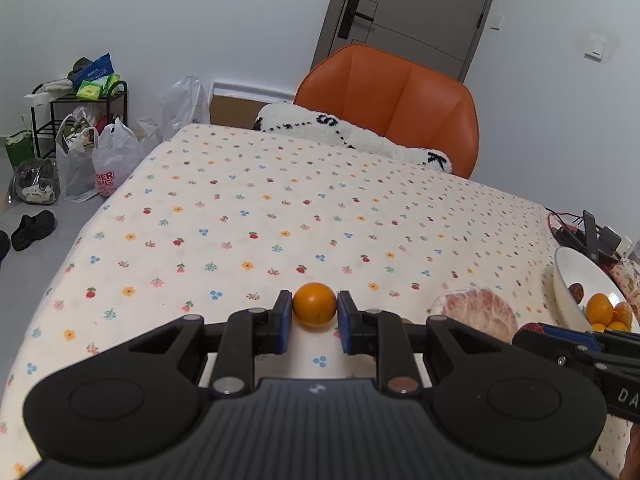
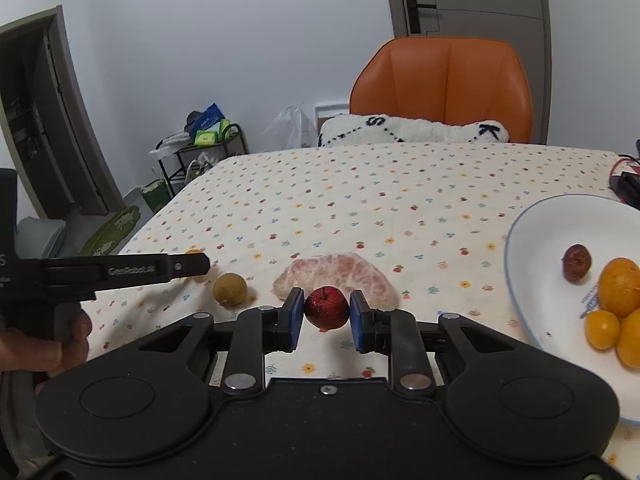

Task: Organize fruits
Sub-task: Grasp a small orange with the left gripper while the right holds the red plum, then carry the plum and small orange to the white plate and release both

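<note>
orange citrus point(image 1: 314, 304) sits clamped between my left gripper point(image 1: 314, 316) pads, near the tablecloth point(image 1: 280, 208) front edge. my right gripper point(image 2: 326, 312) pinches a red fruit point(image 2: 326, 307) just off the cloth, with the white bowl point(image 2: 532, 248) of fruit at the right edge.

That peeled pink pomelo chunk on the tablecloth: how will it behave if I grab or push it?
The peeled pink pomelo chunk looks soft and membrane-covered, so a hard pinch would probably crush or split it. Its flat, broad shape suggests it will slide rather than roll. It is likely wider than the right gripper opens.
</note>
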Demonstrator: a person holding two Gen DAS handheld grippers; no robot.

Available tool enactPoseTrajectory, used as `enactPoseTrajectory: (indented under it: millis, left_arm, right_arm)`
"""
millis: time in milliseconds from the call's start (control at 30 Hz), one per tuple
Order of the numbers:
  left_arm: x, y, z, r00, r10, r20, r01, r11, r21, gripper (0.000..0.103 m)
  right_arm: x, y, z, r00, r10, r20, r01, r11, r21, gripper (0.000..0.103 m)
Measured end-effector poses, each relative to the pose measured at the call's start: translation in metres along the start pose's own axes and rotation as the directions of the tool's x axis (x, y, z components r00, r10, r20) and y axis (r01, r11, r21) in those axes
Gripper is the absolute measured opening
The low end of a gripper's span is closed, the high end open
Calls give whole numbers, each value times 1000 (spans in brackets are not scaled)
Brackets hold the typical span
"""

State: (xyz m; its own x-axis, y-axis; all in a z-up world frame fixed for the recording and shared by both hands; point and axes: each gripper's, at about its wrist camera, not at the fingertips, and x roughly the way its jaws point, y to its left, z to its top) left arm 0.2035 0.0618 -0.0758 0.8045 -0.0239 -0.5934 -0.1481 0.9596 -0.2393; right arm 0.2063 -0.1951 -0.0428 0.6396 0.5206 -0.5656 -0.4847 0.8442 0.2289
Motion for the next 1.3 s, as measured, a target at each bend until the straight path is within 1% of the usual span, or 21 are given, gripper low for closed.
enactPoseTrajectory:
  millis: [200,367,567,900,1300]
  left_arm:
    - [-14,-12,3,1000,-13,24,13,1000,21,22]
    - [-18,-28,5,999,-31,36,30,999,41,22]
    - [-20,-56,3,996,-78,38,75,994,76,22]
    - [-17,-104,-2,989,-148,20,144,980,136,22]
    - [-13,-155,-9,981,-192,0,188,961,203,22]
  right_arm:
    - [-12,-9,0,1000,-13,24,13,1000,13,23]
    - [-27,-21,0,998,-40,45,39,999,26,23]
    - [-45,-40,-4,994,-85,65,82,995,51,23]
    - [-68,-76,-13,985,-149,88,140,985,103,23]
    - [-89,-115,-24,973,-203,112,182,968,172,23]
